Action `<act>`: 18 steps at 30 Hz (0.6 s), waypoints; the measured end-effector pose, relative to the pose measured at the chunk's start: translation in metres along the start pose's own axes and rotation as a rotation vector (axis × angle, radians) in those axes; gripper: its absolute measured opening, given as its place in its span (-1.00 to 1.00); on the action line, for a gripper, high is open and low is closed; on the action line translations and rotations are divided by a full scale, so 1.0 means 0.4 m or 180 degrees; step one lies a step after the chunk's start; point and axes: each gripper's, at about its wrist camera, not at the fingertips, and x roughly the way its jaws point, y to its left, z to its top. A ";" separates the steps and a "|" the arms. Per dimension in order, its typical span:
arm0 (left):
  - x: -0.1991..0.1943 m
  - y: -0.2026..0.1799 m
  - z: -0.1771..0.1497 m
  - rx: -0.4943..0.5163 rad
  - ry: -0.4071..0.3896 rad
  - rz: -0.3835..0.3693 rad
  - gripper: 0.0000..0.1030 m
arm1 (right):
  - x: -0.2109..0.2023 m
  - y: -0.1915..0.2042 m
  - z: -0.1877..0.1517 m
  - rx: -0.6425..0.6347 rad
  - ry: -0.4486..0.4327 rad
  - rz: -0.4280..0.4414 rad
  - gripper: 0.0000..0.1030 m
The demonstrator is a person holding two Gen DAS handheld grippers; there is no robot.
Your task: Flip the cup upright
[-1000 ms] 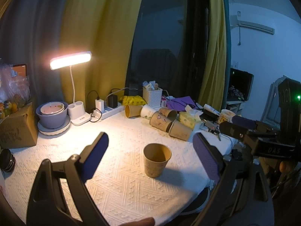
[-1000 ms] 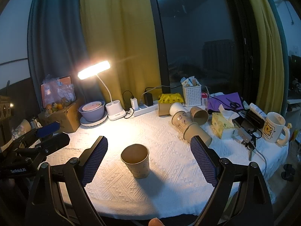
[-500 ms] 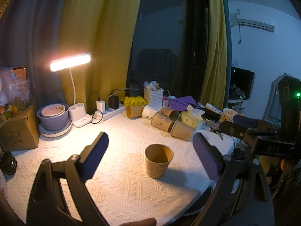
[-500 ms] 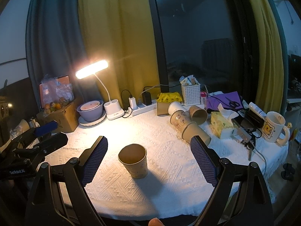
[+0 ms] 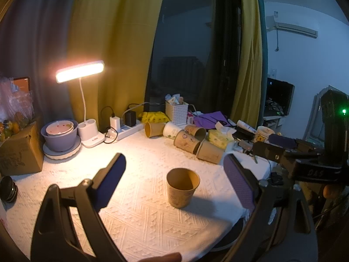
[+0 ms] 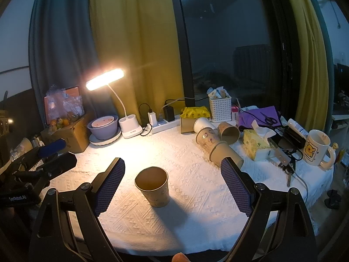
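My left gripper (image 5: 174,179) hangs with its jaws spread wide and nothing between them, and my right gripper (image 6: 172,181) is spread just as wide and just as empty. The paper cup (image 5: 182,187) stands upright on the white tablecloth (image 5: 135,218), mouth up, ahead of both grippers; in the left wrist view it sits in the gap between my fingers, a little toward the right one, and in the right wrist view it sits nearer the left finger. Neither pad touches it.

I judge the flip itself to be done for this cup: it rests on its base and nothing holds it. The step in hand looks like the release and back-off.

Farther ahead and to the right of both grippers, a cluster of tipped cups (image 6: 218,144) lies on its side near the tissue pack (image 6: 255,144). If the task goes on, the next move calls for reaching past the standing cup without clipping it, lining the jaws across the body of one lying cup, closing gently so the paper wall does not crush, then lifting and turning it mouth-up.
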 end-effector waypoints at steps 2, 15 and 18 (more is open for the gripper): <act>0.002 0.000 0.000 -0.0001 0.0004 -0.0002 0.79 | 0.005 -0.004 0.001 0.0000 0.0006 -0.0007 0.78; 0.003 -0.008 -0.002 0.0000 -0.0001 -0.0016 0.79 | 0.013 -0.015 -0.001 -0.0029 0.0016 -0.0035 0.78; 0.006 -0.013 -0.003 -0.0002 0.0003 -0.0024 0.79 | 0.014 -0.017 -0.002 -0.0033 0.0018 -0.0046 0.78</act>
